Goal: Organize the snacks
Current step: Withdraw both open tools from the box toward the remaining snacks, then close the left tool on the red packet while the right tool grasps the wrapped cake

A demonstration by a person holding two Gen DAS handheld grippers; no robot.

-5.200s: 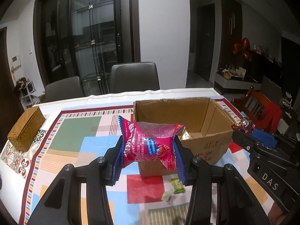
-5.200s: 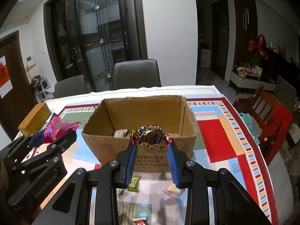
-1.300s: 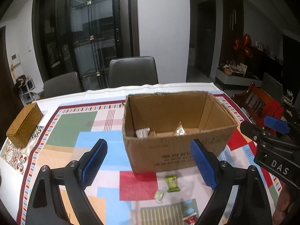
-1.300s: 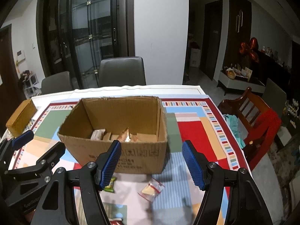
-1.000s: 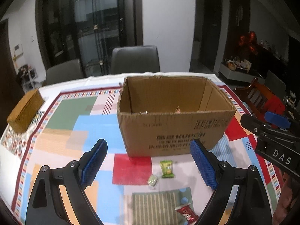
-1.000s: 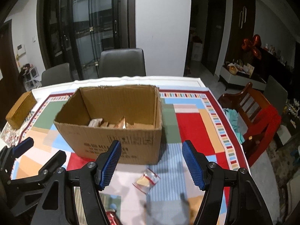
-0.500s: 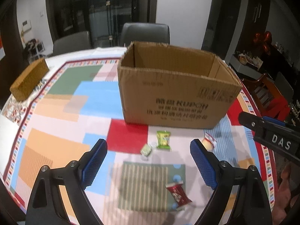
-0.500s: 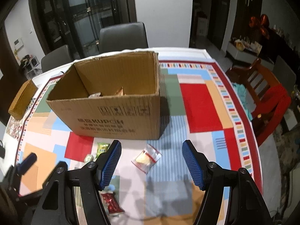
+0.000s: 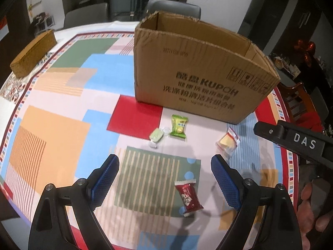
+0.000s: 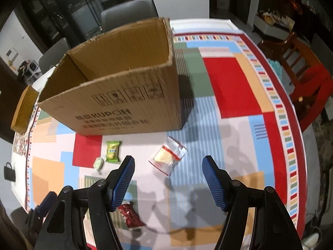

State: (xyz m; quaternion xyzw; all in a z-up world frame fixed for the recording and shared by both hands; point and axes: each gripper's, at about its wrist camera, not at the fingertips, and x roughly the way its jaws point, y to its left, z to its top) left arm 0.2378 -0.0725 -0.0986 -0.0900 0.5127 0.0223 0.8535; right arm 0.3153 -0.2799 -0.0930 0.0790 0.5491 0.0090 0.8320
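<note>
The open cardboard box (image 9: 197, 73) stands on the patterned tablecloth (image 9: 52, 137). In front of it lie loose snacks: a green packet (image 9: 178, 125), a pale green candy (image 9: 156, 135), a clear packet with a yellow cake (image 9: 226, 141) and a red packet (image 9: 188, 195). My left gripper (image 9: 164, 162) is open and empty, tilted down over the striped patch, with the red packet between its fingers' lines. My right gripper (image 10: 168, 162) is open and empty above the clear packet (image 10: 167, 158). The red packet (image 10: 130, 214) is partly hidden behind its left finger.
A woven brown box (image 9: 33, 53) sits at the table's far left edge. Grey chairs (image 9: 172, 8) stand behind the table and a wooden chair with red cloth (image 10: 308, 79) stands to the right. A hand (image 9: 312, 208) holds the right gripper's handle.
Both grippers sank and tipped downward, so the box's inside left view and the loose snacks came between the fingers. The red packet and foil candy held five seconds ago are gone from the jaws.
</note>
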